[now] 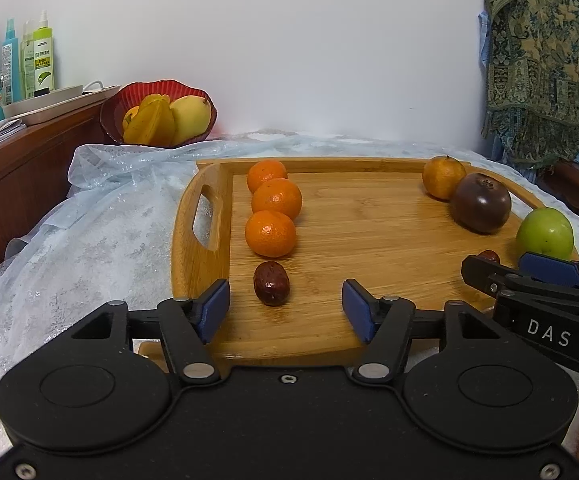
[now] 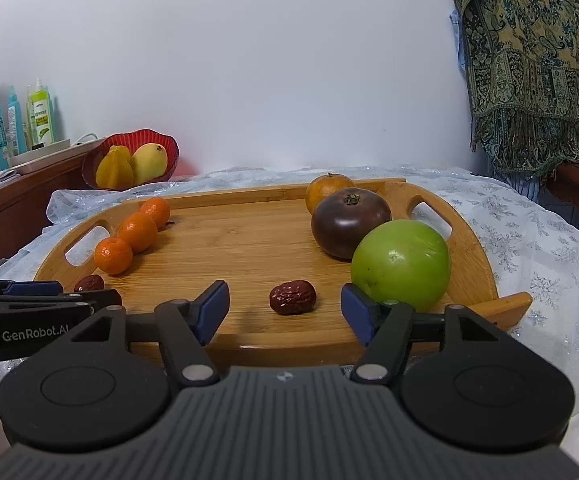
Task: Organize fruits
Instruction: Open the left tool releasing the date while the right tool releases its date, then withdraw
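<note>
A wooden bamboo tray with cut-out handles (image 1: 205, 256) sits on a pale blue, snowflake-patterned cloth (image 1: 89, 240) and carries the fruit in two lines. On its left side three small orange mandarins (image 1: 270, 233) stand in a row running away from the camera, each touching the next, with a wrinkled dark red date (image 1: 270, 283) just in front of the nearest one. On the right side a duller orange mandarin (image 2: 327, 192), a round dark purple fruit (image 2: 349, 222) and a large green apple-like fruit (image 2: 401, 262) form a second row, and a second red date (image 2: 292, 297) lies just beside the green fruit. The left gripper (image 1: 285, 310) has its blue-padded fingers apart with the first date lying untouched just ahead of the gap; the right gripper (image 2: 284, 308) likewise stands apart, the second date free on the wood ahead of it. White lettering reads "DAS" on the right gripper's side and "GenRobot.AI" on the left's. Behind, a red scalloped bowl (image 2: 129, 160) holds yellow fruit; the labels on the spray bottles (image 1: 9, 64) are too small to read.
</note>
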Available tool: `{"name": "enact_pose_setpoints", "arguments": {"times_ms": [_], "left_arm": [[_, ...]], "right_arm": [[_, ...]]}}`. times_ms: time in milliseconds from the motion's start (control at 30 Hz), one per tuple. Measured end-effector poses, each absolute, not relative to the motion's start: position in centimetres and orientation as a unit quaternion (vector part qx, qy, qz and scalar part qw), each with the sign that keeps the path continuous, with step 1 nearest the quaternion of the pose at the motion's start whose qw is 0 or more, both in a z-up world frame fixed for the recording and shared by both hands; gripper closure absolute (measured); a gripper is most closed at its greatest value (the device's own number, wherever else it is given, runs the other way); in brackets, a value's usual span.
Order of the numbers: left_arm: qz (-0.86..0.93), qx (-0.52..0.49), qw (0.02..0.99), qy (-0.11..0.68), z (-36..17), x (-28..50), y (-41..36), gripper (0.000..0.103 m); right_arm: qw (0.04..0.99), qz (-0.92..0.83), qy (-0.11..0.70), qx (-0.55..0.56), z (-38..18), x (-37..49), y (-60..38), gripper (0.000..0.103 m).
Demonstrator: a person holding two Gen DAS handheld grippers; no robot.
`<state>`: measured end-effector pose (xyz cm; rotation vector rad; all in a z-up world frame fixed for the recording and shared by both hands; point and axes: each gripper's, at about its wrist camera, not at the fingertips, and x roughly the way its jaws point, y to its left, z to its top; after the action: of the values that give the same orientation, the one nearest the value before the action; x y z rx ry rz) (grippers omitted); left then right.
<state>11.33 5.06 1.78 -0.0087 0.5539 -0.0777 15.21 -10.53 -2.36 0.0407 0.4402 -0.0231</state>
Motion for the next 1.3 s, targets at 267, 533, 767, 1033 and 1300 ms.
{"name": "enact_pose_setpoints", "arguments": {"times_ms": [267, 533, 767, 1033, 1300], "left_arm": [[-0.038, 0.007, 0.964, 0.264, 1.9, 10.3, 4.8, 0.033], [-0.04, 0.004, 0.966, 0.254, 2.2, 8.9, 5.1, 0.029], [-0.04, 0.004, 0.967, 0.252, 2.3, 7.6, 5.5, 0.026], [-0.049, -0.004, 0.967, 0.249, 2.3, 5.9, 5.7, 0.023], [-0.049, -0.006, 0.967, 0.25, 2.0, 5.0, 5.6, 0.022]], "right_arm": [[0.978, -0.005, 0.209, 0.019, -2.4, 14.6, -10.4, 0.022], [0.981, 0.005, 0.196, 0.005, -2.5, 13.5, -9.9, 0.019], [0.982, 0.008, 0.188, -0.01, -2.6, 12.6, -9.6, 0.019], [0.98, 0.013, 0.2, -0.018, -2.8, 11.1, -9.5, 0.018], [0.977, 0.014, 0.211, -0.019, -3.1, 10.2, -9.5, 0.018]]}}
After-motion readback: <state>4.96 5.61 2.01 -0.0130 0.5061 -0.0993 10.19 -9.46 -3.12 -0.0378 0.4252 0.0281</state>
